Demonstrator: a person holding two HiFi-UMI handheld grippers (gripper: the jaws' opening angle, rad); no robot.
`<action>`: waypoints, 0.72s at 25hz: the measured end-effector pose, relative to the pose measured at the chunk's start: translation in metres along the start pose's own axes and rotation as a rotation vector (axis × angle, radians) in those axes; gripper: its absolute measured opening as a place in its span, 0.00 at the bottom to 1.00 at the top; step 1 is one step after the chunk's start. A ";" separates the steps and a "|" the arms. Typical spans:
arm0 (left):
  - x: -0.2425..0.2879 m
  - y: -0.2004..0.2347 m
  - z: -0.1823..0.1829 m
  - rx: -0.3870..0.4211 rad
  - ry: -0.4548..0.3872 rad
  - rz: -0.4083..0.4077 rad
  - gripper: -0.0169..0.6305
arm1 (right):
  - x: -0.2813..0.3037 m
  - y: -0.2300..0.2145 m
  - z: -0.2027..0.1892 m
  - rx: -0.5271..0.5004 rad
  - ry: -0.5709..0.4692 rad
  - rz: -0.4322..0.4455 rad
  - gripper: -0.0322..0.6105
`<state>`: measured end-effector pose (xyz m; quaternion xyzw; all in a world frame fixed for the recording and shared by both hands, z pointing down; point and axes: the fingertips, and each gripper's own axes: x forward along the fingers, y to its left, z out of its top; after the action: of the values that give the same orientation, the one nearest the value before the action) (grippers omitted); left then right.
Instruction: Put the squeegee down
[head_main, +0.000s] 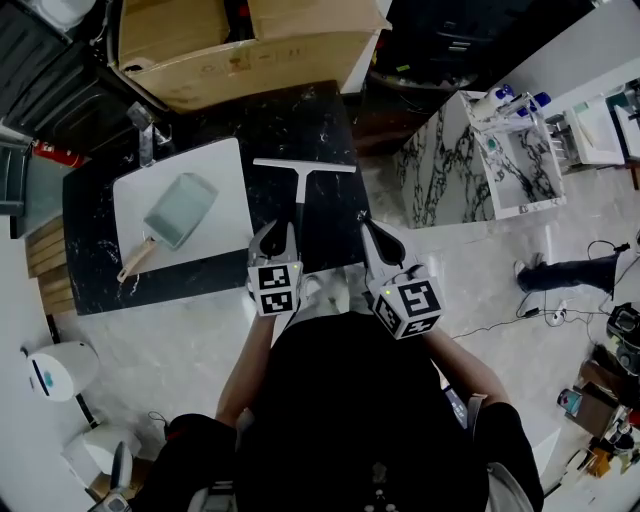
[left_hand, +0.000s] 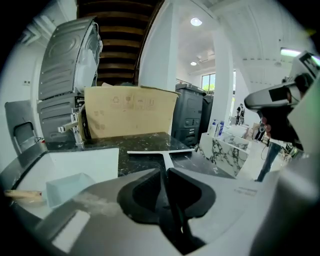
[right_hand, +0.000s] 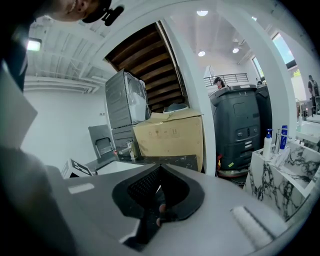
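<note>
Lying squeegee beyond left hand-held gripper

A: What's the count?
B: One squeegee. One dustpan. One white board.
A: Boxes?
B: One box, cardboard.
A: Grippers?
B: Two: the left gripper and the right gripper.
A: Anything on the marble stand?
B: Two bottles with blue tops that I can count for certain.
</note>
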<state>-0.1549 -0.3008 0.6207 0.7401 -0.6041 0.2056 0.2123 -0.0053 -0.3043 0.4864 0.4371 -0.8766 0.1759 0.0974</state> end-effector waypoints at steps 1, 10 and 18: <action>-0.007 0.001 0.002 0.006 -0.013 0.002 0.09 | -0.003 0.004 0.000 0.003 -0.006 -0.002 0.05; -0.052 -0.007 0.014 0.070 -0.109 -0.017 0.03 | -0.031 0.033 -0.008 0.009 -0.059 -0.028 0.05; -0.094 -0.033 0.037 0.132 -0.223 -0.100 0.03 | -0.052 0.053 -0.001 -0.007 -0.100 -0.021 0.05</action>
<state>-0.1383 -0.2395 0.5353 0.7998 -0.5716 0.1507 0.1046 -0.0168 -0.2365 0.4582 0.4544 -0.8763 0.1498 0.0565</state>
